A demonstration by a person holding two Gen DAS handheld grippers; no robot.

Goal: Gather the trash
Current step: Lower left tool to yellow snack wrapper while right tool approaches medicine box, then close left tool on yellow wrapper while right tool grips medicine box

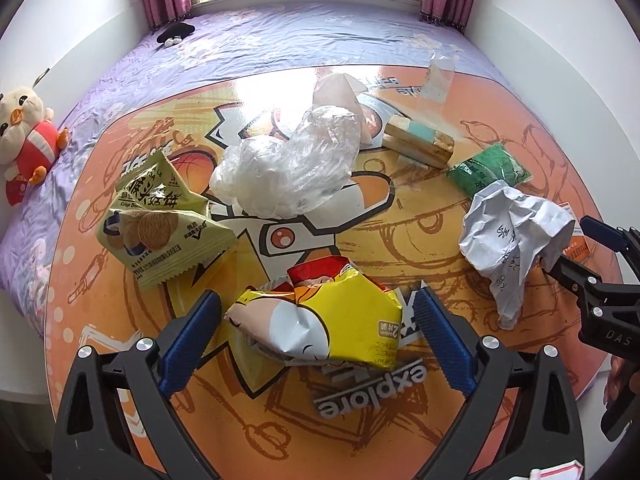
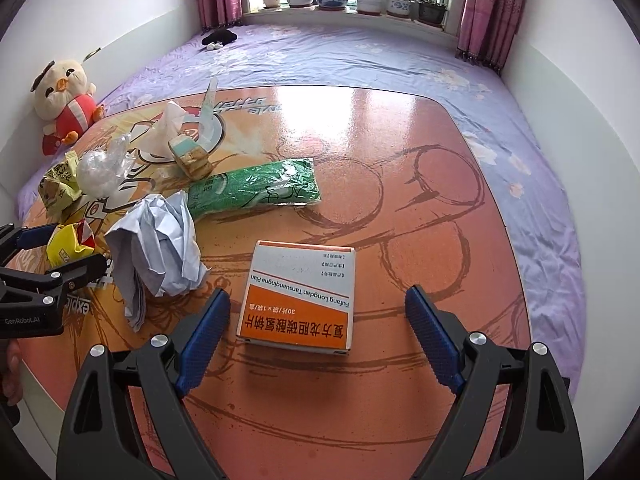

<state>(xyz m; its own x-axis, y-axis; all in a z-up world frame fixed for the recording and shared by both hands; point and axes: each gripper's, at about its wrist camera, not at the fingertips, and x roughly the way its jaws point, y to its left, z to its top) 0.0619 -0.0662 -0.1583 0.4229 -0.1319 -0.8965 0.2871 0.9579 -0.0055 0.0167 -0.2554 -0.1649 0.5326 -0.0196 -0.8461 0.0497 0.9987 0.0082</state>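
Yellow wrapper (image 1: 320,320): light, crinkly, slippery; pinch its crumpled middle. Left tool (image 1: 318,334) spread apart around it. Box (image 2: 298,294), right of wrapper: stiff; right tool (image 2: 318,334) apart.

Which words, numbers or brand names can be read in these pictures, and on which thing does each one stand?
"explore": table mat, upside down.
"Fufang Longdan Tansuanqingna Pian": medicine box.
"30": the same box; its small fields are unreadable.
"Crisp Bis...": green biscuit packet, partly hidden.
"DAS": right gripper.
"GenRobot.AI": left gripper.
Crumpled paper: handwriting, unreadable.
Yellow snack wrapper: print too small.
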